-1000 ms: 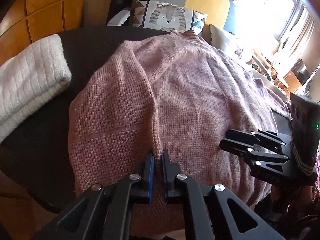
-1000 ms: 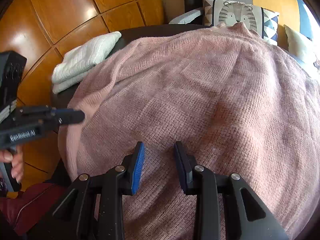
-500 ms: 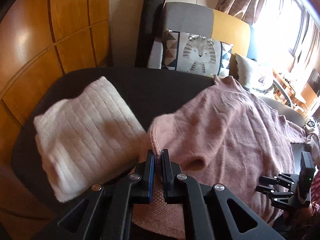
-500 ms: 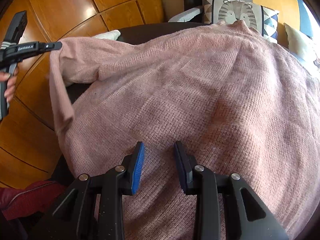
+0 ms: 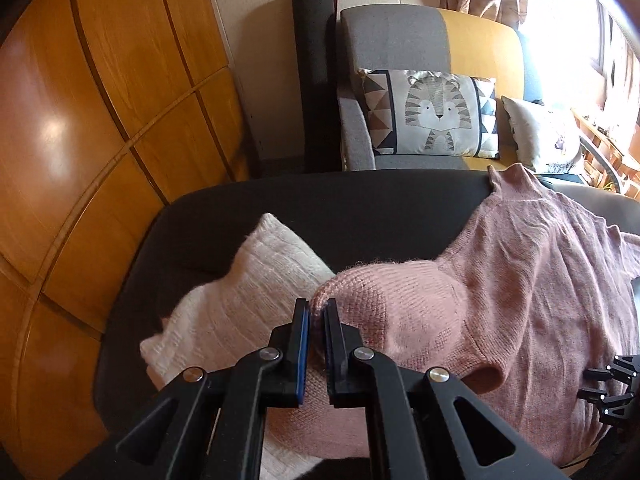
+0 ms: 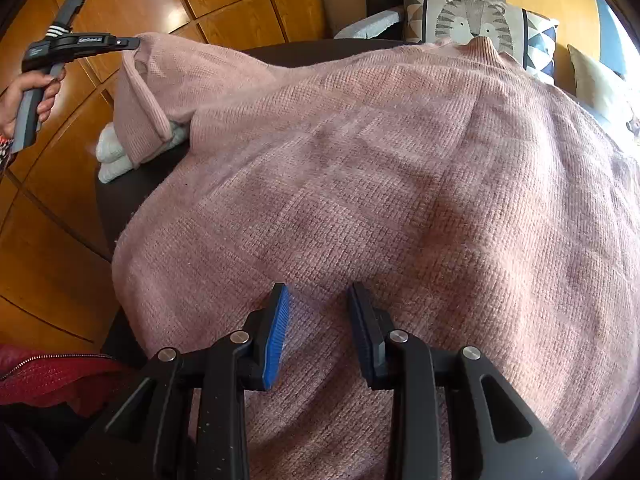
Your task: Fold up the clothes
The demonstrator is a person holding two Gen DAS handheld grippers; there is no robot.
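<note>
the left gripper [image 5: 316, 312] is pinching the end of a sleeve [image 5: 384, 304] of the pink sweater [image 6: 400, 184], its jaws pressed together on the knit, and is holding it up above the left side of the dark table [image 5: 360, 208]. the sleeve is stretching out sideways from the body toward the left edge, its ribbed cuff [image 6: 140, 120] hanging down over a folded white knit [image 5: 240, 308] that is lying near that edge. the right gripper [image 6: 318, 320] is hovering with its jaws spread apart over the sweater's hem, gripping nothing. the sweater is lying flat across the table, its long axis running from the near edge to the far edge, collar [image 6: 480, 46] pointing away toward a tiger cushion [image 5: 434, 114] on the sofa [image 5: 400, 36]. it is looking loose, fuzzy and chunky-knit. no containers are showing.
</note>
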